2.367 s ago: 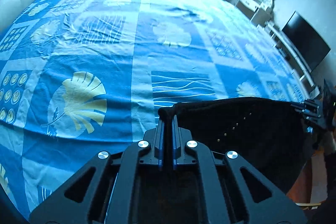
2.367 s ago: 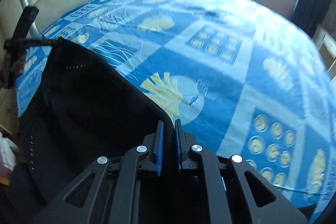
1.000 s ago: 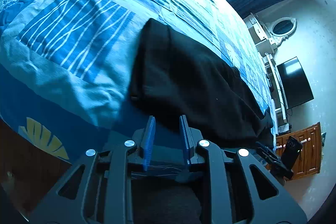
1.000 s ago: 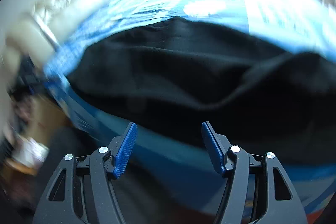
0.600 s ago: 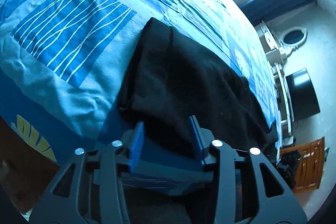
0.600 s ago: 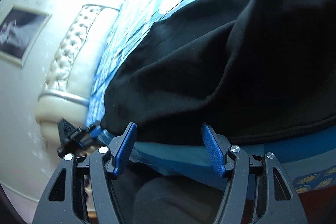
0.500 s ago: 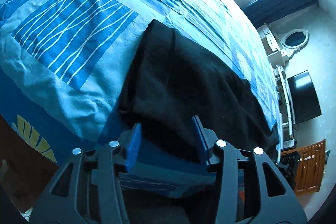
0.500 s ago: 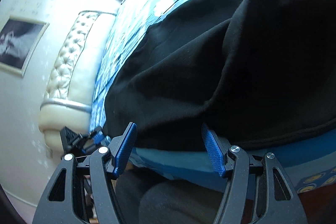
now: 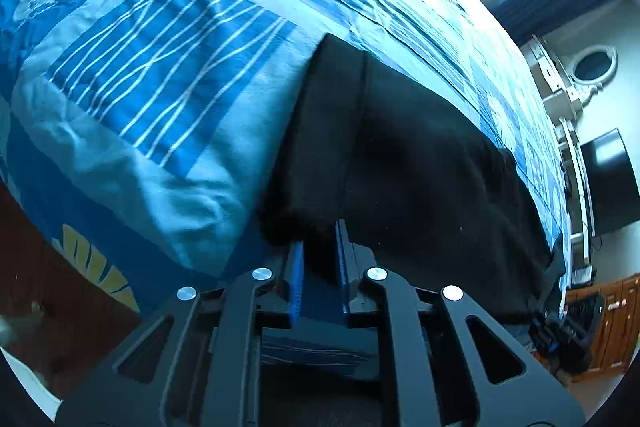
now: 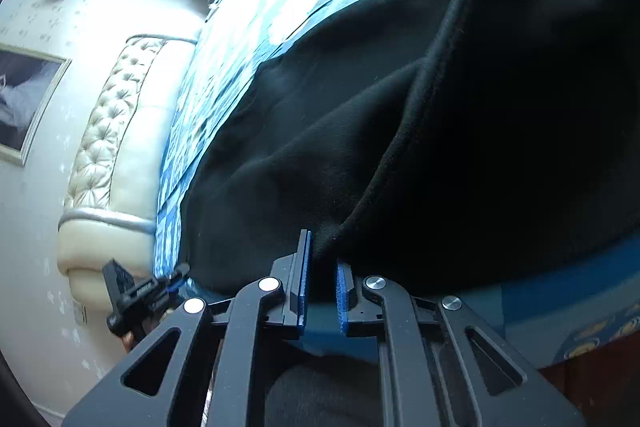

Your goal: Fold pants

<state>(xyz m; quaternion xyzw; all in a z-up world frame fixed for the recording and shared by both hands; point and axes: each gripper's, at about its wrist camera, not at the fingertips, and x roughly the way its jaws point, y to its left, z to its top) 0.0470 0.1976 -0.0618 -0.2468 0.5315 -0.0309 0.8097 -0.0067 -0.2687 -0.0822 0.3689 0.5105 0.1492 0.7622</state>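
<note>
Both grippers, L (image 9: 320, 247) & R (image 10: 322, 263), jaws just closed, now clenched on near edge of black pants (image 9: 420, 155), bottom-center of frame, on blue bedspread (image 9: 160, 75).

- pants (image 9: 420, 163): black cloth, matt, slightly fuzzy knit, stitched seam ridges
- bedsheet (image 9: 168, 75): thin printed cloth, blue, soft creases, faint sheen in window light
- left gripper (image 9: 320, 259): matt black plastic links, bright metal pivot pins, blue ribbed pads
- right gripper (image 10: 322, 281): same build, pads look finely textured
- headboard (image 10: 116, 131): cream tufted leather-like padding, glossy
- cabinet (image 9: 612, 323): brown wood, semi-gloss
- TV screen (image 9: 608, 183): glossy black
</note>
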